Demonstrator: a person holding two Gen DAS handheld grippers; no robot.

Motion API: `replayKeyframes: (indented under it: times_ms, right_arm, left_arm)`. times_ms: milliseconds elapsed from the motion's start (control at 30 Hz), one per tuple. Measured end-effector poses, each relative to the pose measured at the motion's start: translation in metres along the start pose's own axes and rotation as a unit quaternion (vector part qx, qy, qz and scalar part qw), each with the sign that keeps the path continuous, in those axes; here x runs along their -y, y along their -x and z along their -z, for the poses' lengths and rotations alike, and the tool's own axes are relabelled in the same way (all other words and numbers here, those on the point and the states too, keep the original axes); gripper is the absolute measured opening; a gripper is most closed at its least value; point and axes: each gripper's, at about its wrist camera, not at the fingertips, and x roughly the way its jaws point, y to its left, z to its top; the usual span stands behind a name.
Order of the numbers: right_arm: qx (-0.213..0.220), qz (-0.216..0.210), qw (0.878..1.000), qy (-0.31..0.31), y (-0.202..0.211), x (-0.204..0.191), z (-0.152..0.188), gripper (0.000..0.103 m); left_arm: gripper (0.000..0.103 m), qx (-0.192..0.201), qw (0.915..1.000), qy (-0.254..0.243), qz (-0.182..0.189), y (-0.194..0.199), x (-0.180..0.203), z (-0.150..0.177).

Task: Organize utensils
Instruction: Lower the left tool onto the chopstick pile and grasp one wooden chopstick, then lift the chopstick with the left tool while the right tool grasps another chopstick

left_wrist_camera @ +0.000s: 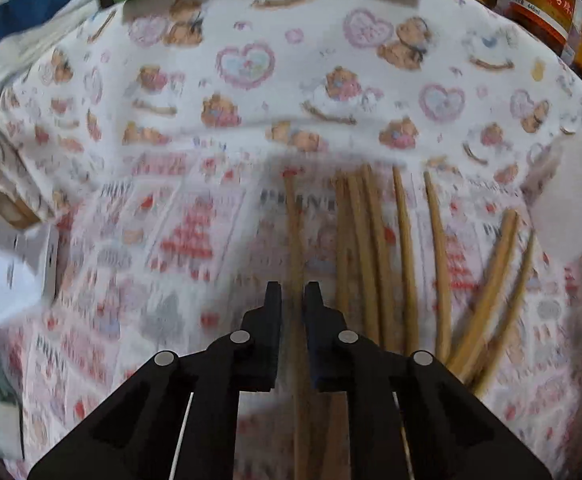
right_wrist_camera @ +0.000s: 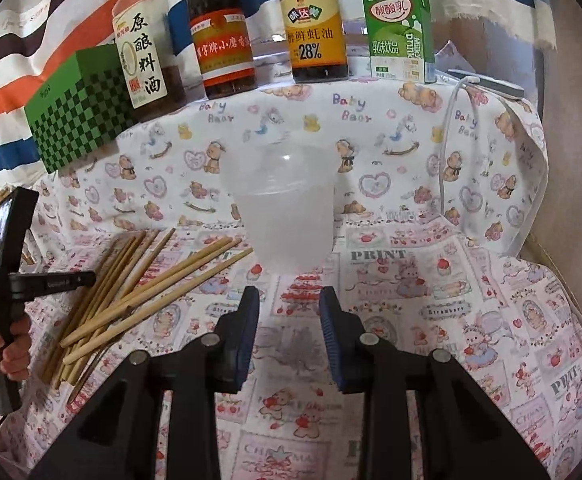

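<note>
The left gripper (left_wrist_camera: 293,296) pinches one chopstick (left_wrist_camera: 293,216) mid-shaft — light, stiff, probably slippery, best held centrally — while the right gripper (right_wrist_camera: 289,300) hangs empty, fingers apart.

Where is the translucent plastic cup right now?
In the right wrist view, the plastic cup stands upright mid-table, straight beyond the open right gripper, just right of the chopsticks.

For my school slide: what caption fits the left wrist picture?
Left tongs shut on one chopstick on the bear-print cloth.
</note>
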Motion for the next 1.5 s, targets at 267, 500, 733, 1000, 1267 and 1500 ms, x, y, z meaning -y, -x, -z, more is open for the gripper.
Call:
replayKeyframes:
  times_ms: [267, 500, 733, 1000, 1267, 1500]
  right_arm:
    - [-0.033, -0.026, 0.999, 0.002, -0.004, -0.004, 0.001, 0.029]
    - [-0.047, -0.052, 0.997, -0.009, -0.004, -0.002, 0.002, 0.029]
    - [-0.097, -0.087, 0.991, -0.024, -0.004, -0.027, -0.011, 0.029]
    - [-0.217, -0.056, 0.971, -0.080, -0.068, -0.063, -0.030, 0.029]
    - [-0.233, 0.017, 0.968, -0.095, -0.114, -0.083, -0.039, 0.029]
    - [-0.234, 0.031, 0.969, -0.068, -0.117, -0.089, -0.036, 0.009]
  left_arm:
    - [0.005, 0.091, 0.9905, 0.045, 0.093, 0.059, -0.021, 0.012]
    - [0.005, 0.215, 0.9631, 0.034, 0.158, 0.125, -0.032, 0.022]
    - [0.005, 0.303, 0.9363, 0.053, 0.170, 0.145, -0.053, 0.029]
    - [0.005, 0.309, 0.9349, 0.084, 0.153, 0.140, -0.066, 0.028]
    - [0.005, 0.315, 0.9293, 0.112, 0.157, 0.136, -0.084, 0.029]
    - [0.005, 0.336, 0.9276, 0.101, 0.130, 0.147, -0.077, 0.032]
